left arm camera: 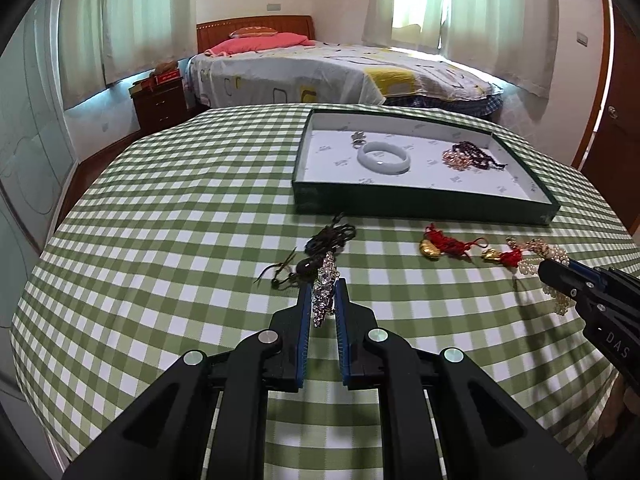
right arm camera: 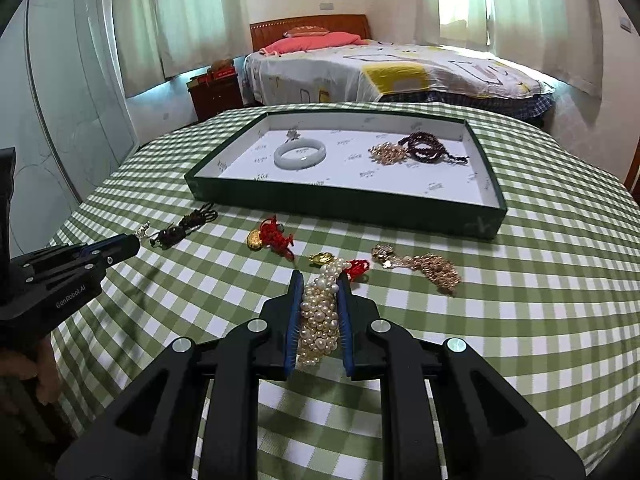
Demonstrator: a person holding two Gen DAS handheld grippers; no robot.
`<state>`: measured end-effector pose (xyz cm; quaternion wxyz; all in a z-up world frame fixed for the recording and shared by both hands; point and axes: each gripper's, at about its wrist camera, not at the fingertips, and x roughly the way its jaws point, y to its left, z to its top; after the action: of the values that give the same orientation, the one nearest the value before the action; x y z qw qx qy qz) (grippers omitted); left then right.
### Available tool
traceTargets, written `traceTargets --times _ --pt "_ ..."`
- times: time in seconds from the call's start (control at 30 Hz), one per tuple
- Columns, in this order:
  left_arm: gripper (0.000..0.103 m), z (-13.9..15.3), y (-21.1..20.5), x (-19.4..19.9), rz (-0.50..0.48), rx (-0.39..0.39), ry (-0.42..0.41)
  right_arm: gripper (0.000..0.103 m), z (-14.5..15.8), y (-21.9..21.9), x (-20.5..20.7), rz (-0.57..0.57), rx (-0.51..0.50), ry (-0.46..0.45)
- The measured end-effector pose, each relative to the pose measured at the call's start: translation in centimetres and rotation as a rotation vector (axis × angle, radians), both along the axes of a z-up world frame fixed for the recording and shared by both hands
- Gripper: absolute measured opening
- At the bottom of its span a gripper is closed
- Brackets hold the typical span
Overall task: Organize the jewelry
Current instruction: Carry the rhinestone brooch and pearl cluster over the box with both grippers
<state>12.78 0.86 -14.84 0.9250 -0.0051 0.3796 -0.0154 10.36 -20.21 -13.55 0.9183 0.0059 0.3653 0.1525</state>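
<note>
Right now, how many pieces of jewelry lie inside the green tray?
4, as far as visible. In the tray: a small silver piece at the back left, the white bangle beside it, the gold-coloured chain and the dark bead strand at right. Smaller pieces might be hidden.

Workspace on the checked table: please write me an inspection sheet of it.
Surface: table with green checked cloth.
Job's things: green tray holds white bangle, dark bead string, gold piece; on cloth, red-knot charms, gold chain, dark cord.
Clutter: nothing seen.
Grippers: left gripper shut on silver piece; right gripper shut on pearl strand.
Cables: nothing seen.
Surroundings: bed, curtains, nightstand.
</note>
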Motion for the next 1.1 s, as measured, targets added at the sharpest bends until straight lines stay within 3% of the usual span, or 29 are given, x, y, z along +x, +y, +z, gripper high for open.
traceTargets --times 0.57,0.9,1.1 --pt "0.013 4.0 -2.6 2.4 -0.076 -0.074 -0.069 0.017 4.9 -2.0 2.0 -0.046 0.023 -0.118" --pt "0.013 6.7 -6.0 7.8 -0.146 -0.116 -0.129 0.017 8.1 -2.9 6.6 -0.063 0.011 -0.217" --pt "0.013 7.2 -8.6 11.6 -0.181 -0.106 -0.156 0.017 8.2 -3.8 10.0 -0.081 -0.002 -0.231"
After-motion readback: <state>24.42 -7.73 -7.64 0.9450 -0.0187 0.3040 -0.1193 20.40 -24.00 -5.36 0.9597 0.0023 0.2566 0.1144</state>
